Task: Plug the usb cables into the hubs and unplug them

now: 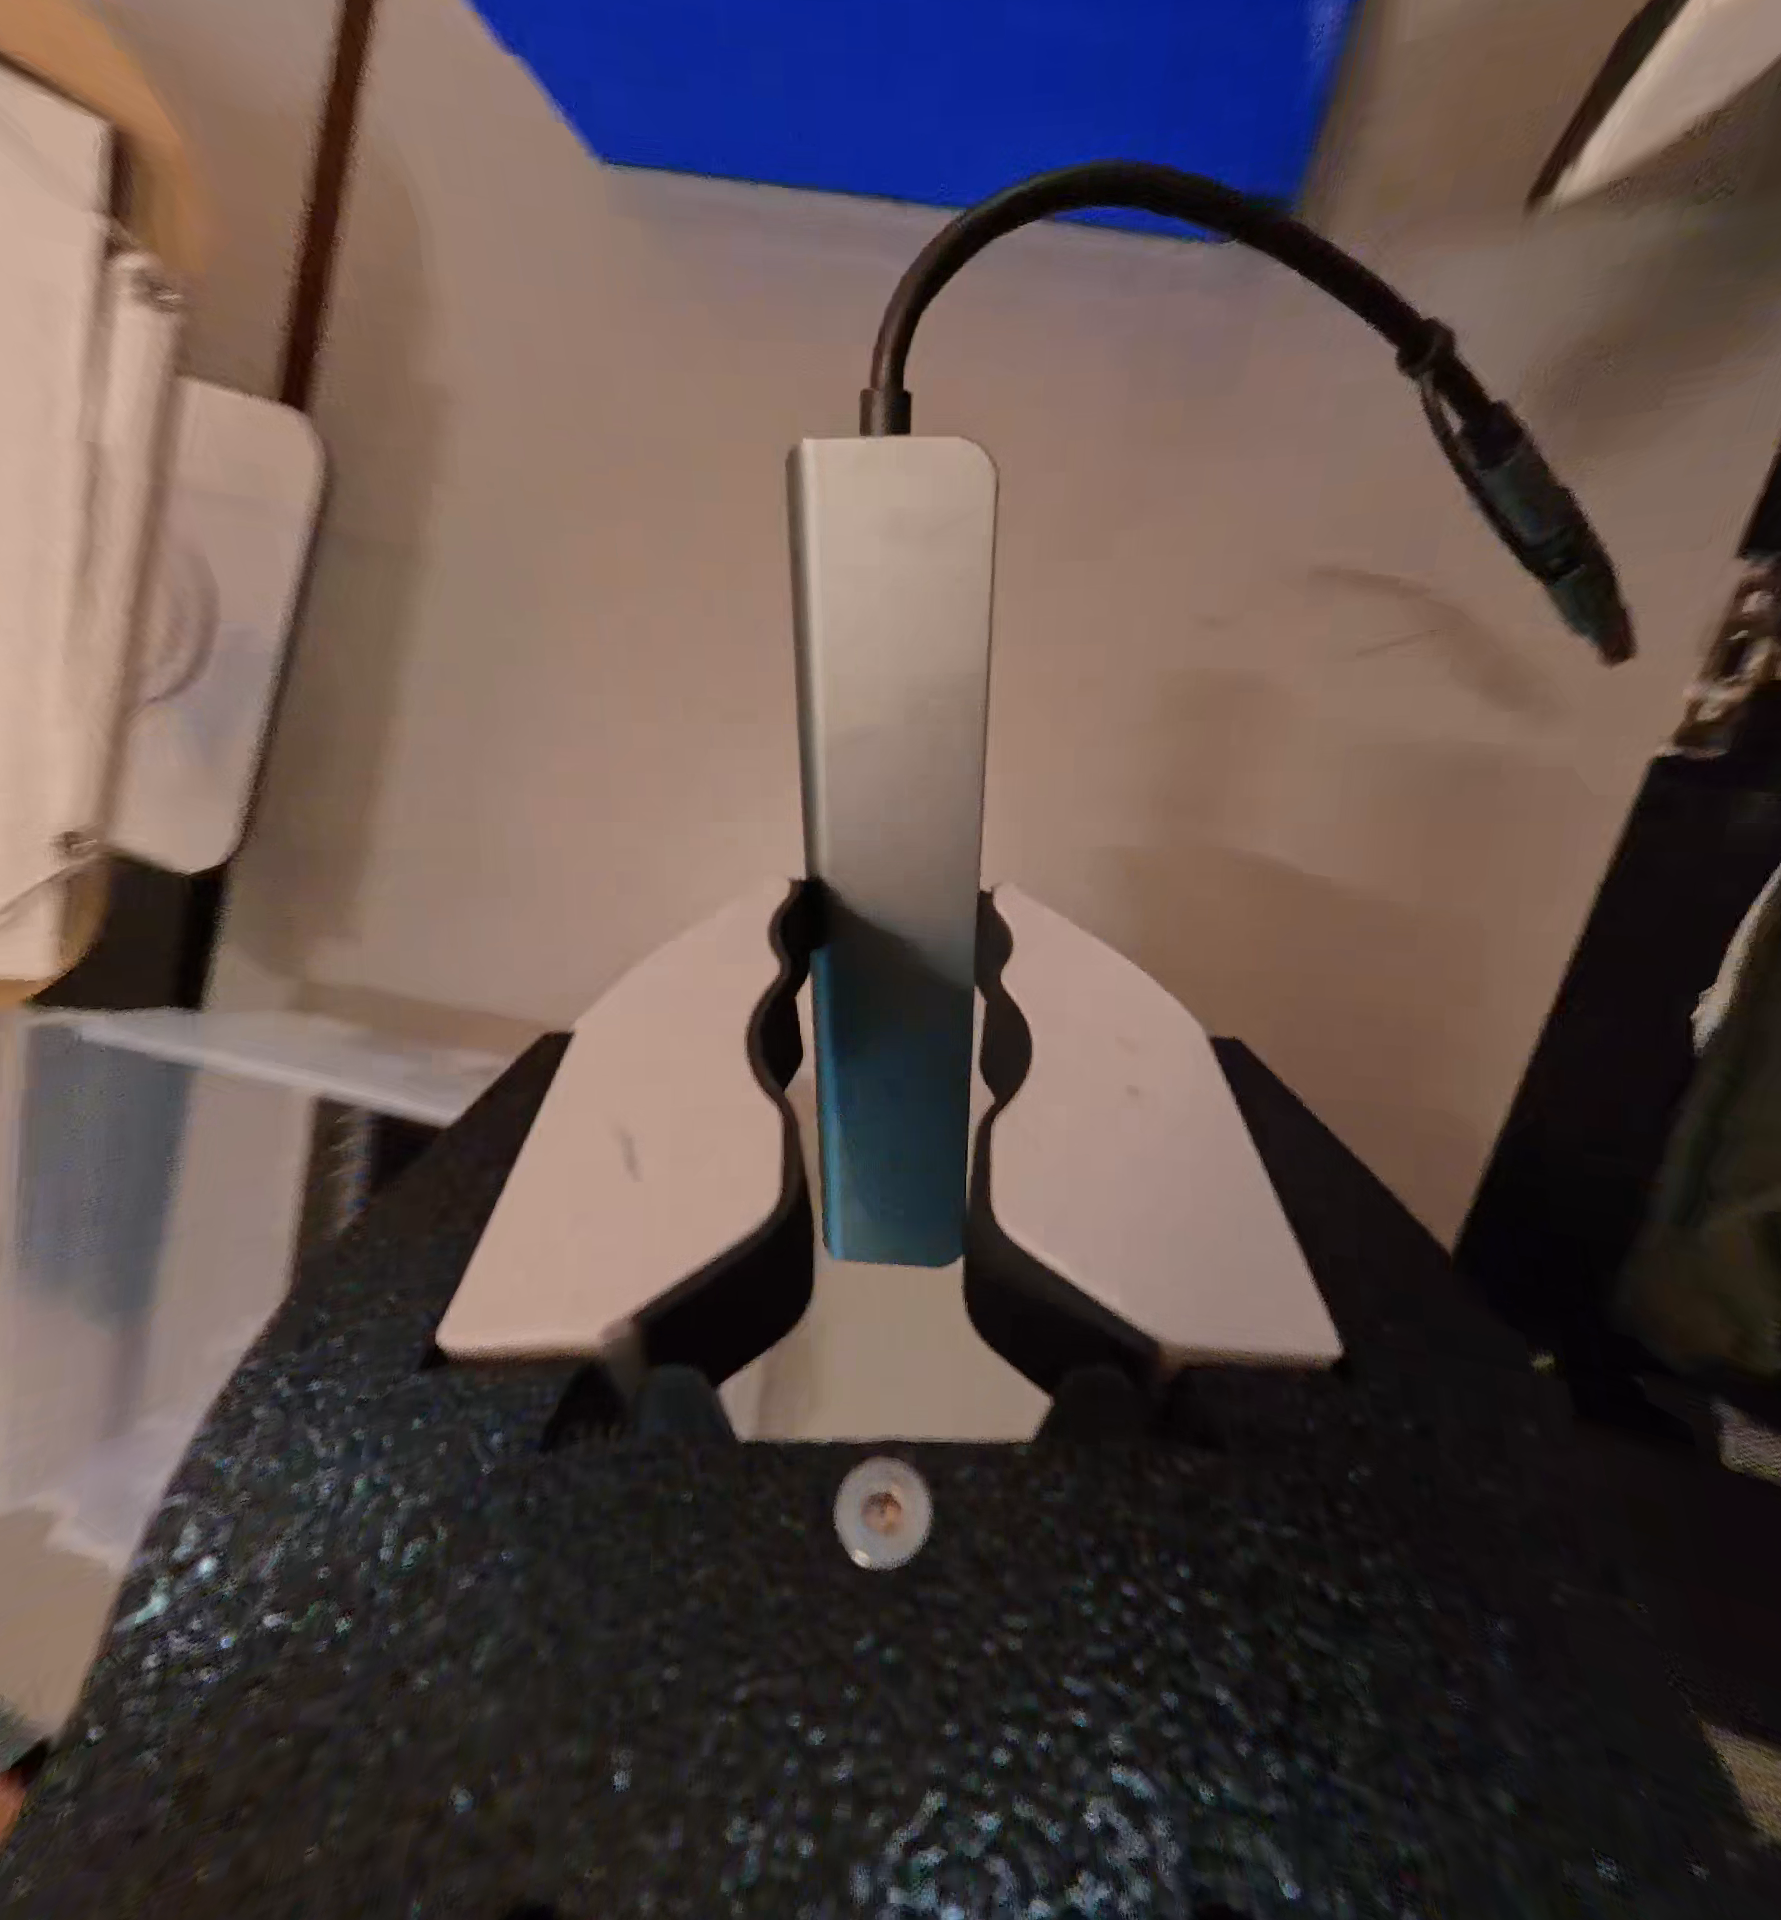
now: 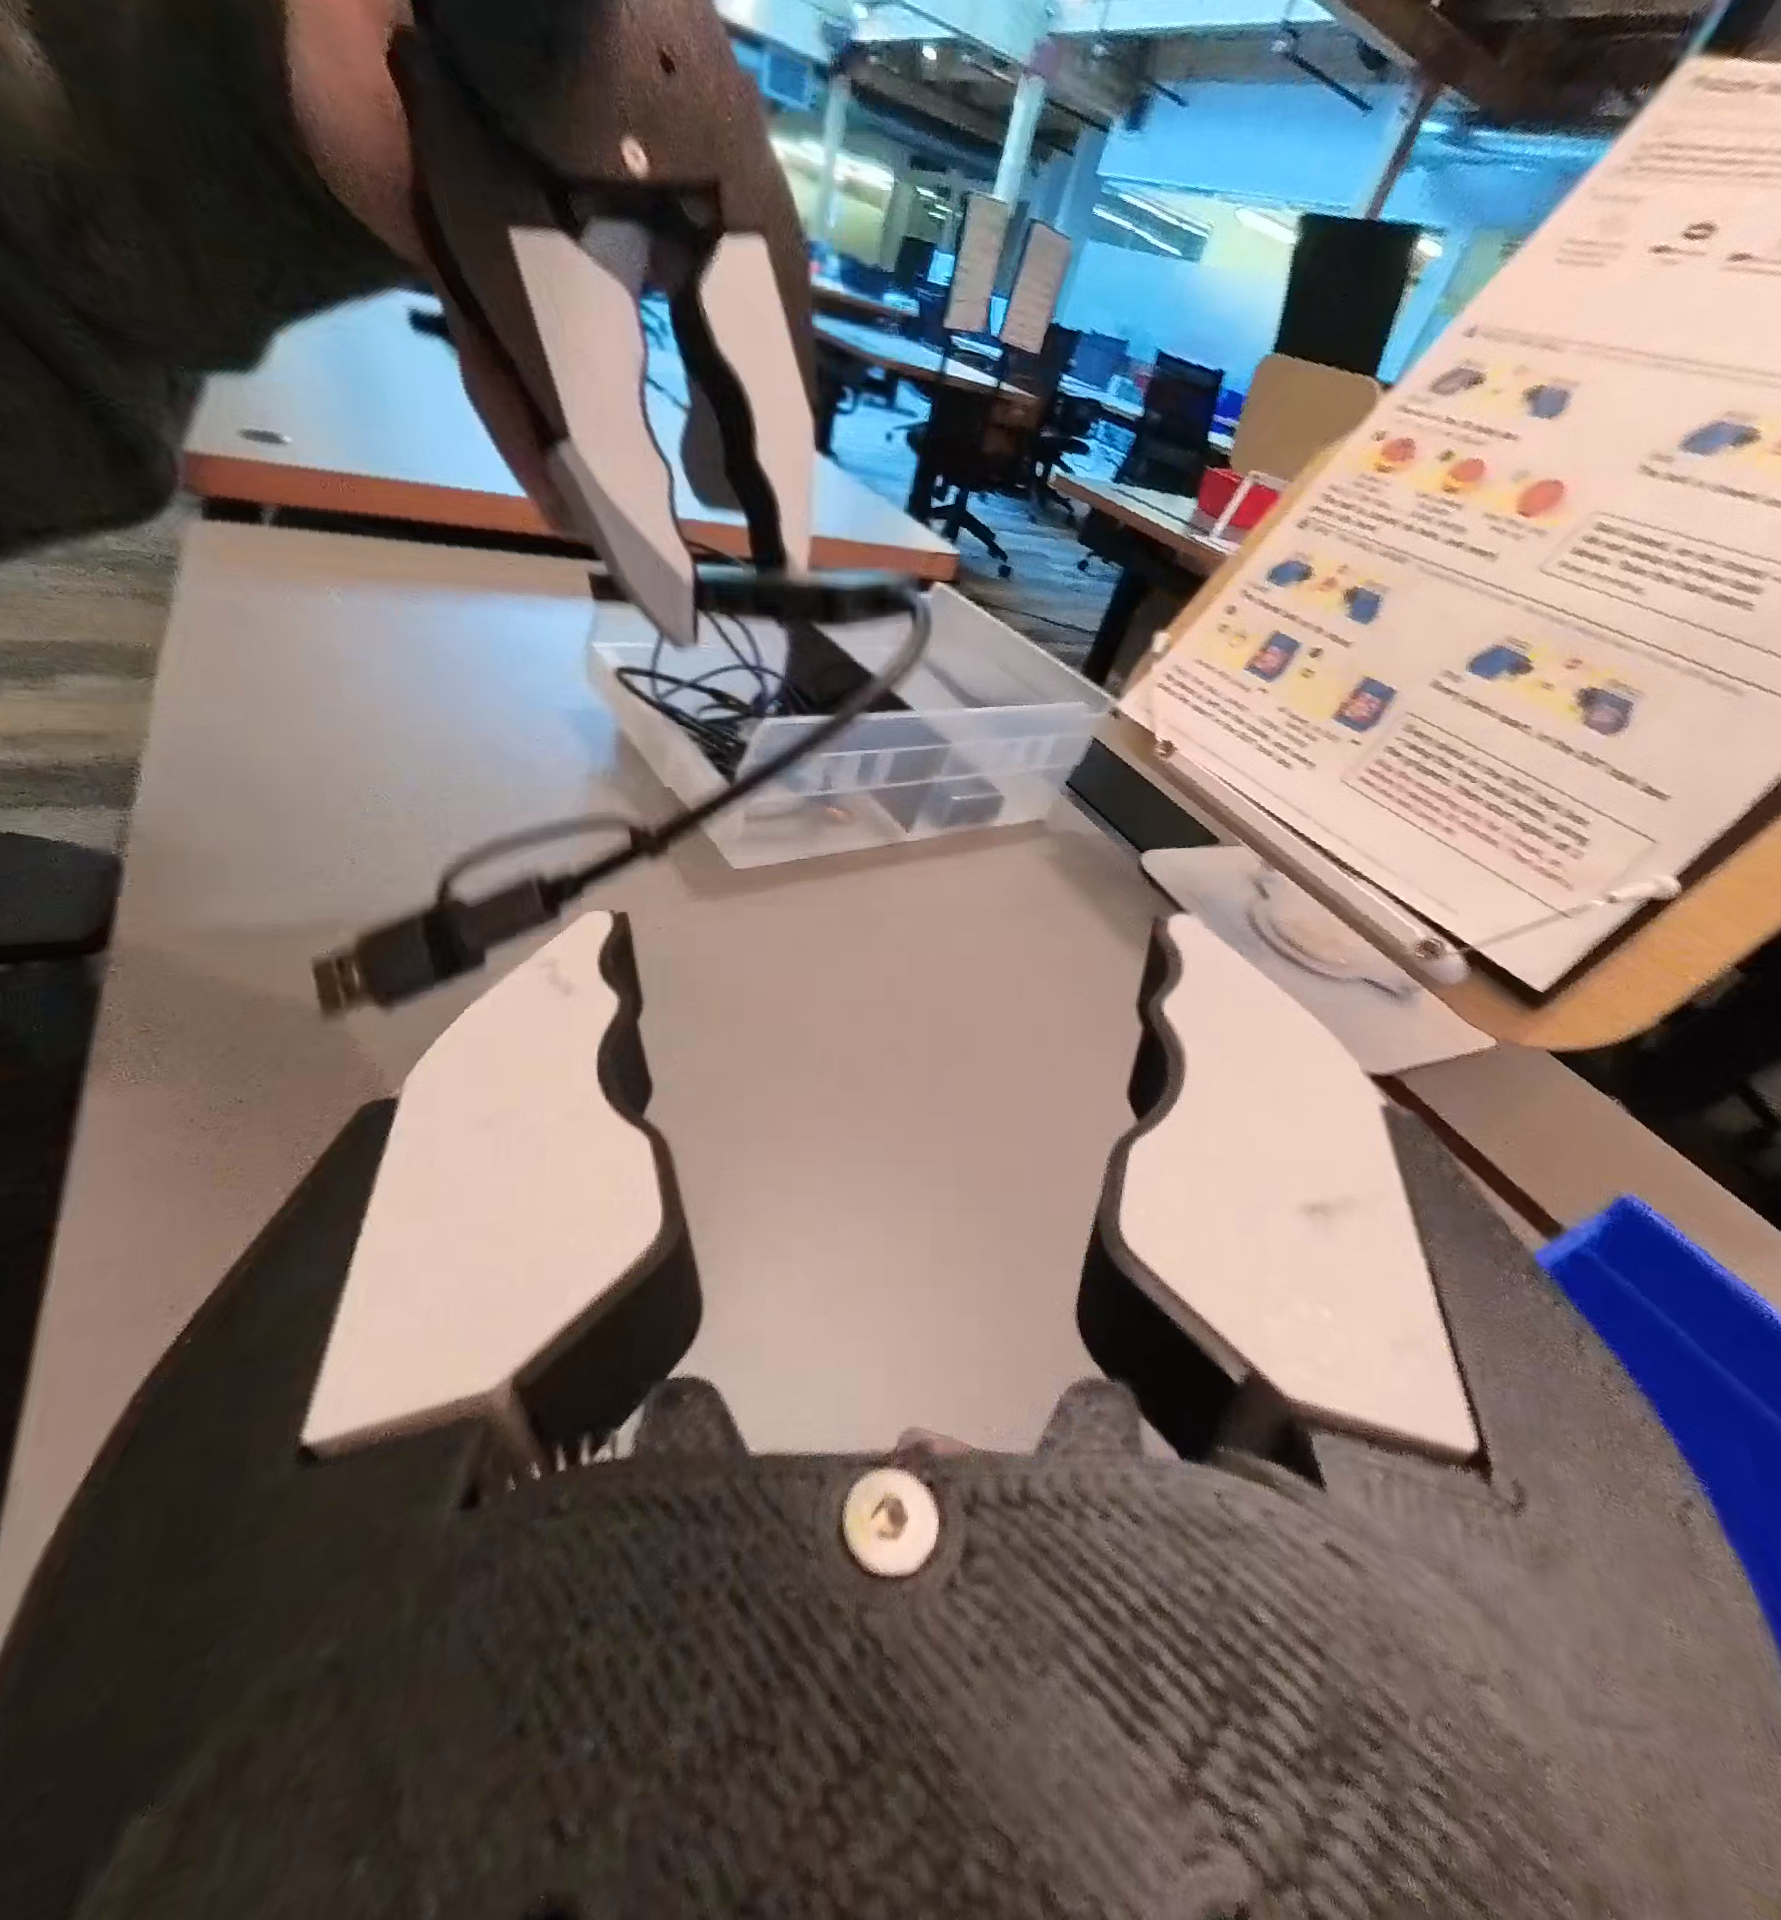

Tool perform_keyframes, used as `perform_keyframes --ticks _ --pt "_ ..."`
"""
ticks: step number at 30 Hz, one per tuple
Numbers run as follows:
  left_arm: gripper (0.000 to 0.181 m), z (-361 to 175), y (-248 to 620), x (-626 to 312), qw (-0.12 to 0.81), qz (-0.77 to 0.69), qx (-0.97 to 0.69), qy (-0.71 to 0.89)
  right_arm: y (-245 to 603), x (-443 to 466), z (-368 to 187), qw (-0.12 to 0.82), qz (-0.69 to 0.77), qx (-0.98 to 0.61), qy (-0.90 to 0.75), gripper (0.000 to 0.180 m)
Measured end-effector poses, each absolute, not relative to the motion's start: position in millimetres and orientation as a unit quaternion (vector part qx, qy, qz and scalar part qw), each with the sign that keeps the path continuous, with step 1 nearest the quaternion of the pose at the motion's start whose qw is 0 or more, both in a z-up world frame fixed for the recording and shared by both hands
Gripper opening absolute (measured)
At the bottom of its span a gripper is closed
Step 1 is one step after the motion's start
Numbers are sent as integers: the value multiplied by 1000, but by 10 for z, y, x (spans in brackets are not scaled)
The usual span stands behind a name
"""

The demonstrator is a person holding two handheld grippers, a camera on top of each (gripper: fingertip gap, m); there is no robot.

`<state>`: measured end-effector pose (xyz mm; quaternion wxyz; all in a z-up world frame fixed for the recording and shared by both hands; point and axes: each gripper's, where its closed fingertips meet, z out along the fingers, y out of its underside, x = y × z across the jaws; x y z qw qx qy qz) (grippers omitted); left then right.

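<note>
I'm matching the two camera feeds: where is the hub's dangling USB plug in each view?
Left wrist view: the USB plug hangs at upper right, off the hub clamped in the left gripper.
Right wrist view: it hangs at centre left, above the table.
Shared landmark: the blue bin.
</note>
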<state>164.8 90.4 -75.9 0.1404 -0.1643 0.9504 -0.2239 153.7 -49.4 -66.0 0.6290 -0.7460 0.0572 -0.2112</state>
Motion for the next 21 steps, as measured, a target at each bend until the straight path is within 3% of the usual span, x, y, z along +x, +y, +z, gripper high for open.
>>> perform_keyframes --ticks 1,6,11,17,21 --pt "30 -873 773 1553 132 -225 -167 951 -444 1463 -661 631 -200 -748 47 95" --pt "30 -1308 240 1245 98 -248 -125 956 -326 1397 -855 612 -175 -771 30 91" --pt "29 -1416 51 1261 101 -242 -87 961 -269 1342 -1173 598 -83 -797 16 63" --pt "29 -1369 7 1361 108 -258 -74 957 -244 1410 -1202 620 -86 -779 14 35" --pt "30 -1354 6 1360 103 -280 -61 952 -199 1389 -1287 619 -96 -779 -5 36"
